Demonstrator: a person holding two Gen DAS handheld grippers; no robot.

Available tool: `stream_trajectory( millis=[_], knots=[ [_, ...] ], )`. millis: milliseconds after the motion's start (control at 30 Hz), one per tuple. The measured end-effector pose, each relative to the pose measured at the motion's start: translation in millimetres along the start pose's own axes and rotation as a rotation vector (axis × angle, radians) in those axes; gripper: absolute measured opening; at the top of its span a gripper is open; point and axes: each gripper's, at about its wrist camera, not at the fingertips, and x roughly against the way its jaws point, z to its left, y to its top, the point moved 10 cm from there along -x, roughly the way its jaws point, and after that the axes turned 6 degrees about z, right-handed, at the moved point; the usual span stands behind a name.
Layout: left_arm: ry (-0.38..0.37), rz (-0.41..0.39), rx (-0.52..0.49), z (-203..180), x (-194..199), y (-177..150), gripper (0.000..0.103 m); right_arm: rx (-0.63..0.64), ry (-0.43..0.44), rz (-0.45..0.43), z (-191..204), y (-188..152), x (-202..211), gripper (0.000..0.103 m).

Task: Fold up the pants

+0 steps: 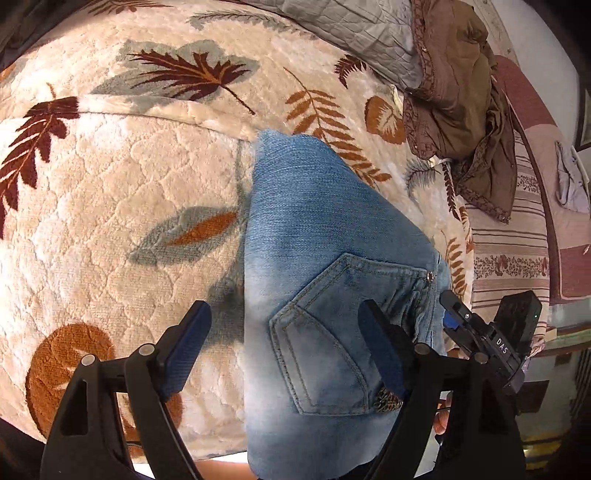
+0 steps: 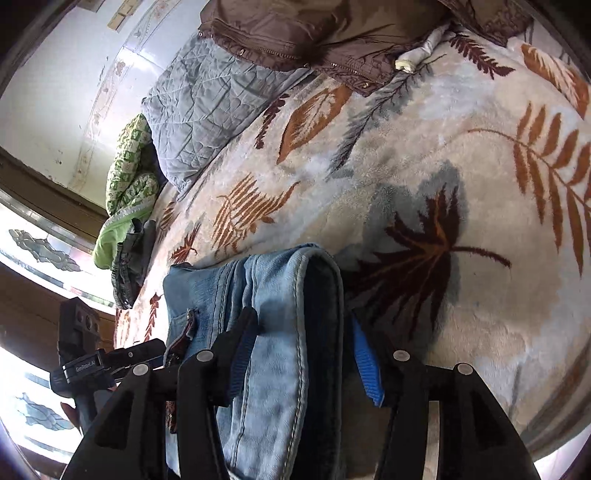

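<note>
Light blue jeans (image 1: 332,258) lie folded on a cream blanket with a leaf pattern (image 1: 110,184), back pocket up. My left gripper (image 1: 284,325) is open wide over the near left edge of the jeans: one finger is above the blanket, the other above the pocket. My right gripper (image 1: 458,314) is at the jeans' right edge. In the right wrist view a thick folded edge of the jeans (image 2: 280,314) runs between the fingers of my right gripper (image 2: 303,339). The pads stand apart beside the denim and do not clearly squeeze it.
A brown jacket (image 1: 458,110) and a grey quilted cover (image 1: 369,29) lie at the far side of the bed. Striped pink bedding (image 1: 509,251) is at the right. A green patterned cloth (image 2: 129,173) is bunched near a glass door (image 2: 37,240).
</note>
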Motion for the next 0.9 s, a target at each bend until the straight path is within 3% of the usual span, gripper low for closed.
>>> stream_trajectory(
  millis=[133, 300, 367, 533, 767, 900],
  knots=[
    [-0.038, 0.023, -0.009, -1.1, 4.1, -13.0, 0.082, -0.024, 0.059, 0.020, -3.7, -16.6, 3.1, 0.064],
    [-0.048, 0.104, -0.010, -8.5, -15.8, -32.4, 0.082, -0.082, 0.165, 0.074, -2.2, -32.8, -14.6, 0.065],
    [-0.050, 0.097, -0.004, -10.6, -16.6, -33.5, 0.083, -0.077, 0.194, 0.084, 5.5, -36.6, -19.7, 0.069],
    [-0.085, 0.133, -0.004, -22.8, -22.3, -35.3, 0.083, -0.002, 0.173, 0.099, 20.4, -38.3, -23.6, 0.079],
    [-0.131, 0.159, 0.006, -25.6, -26.6, -29.3, 0.086, 0.023, 0.183, 0.097, 19.8, -39.5, -27.9, 0.083],
    [-0.116, 0.163, 0.021, -28.2, -26.6, -27.7, 0.086, 0.039, 0.208, 0.083, 22.7, -40.9, -25.2, 0.083]
  ],
)
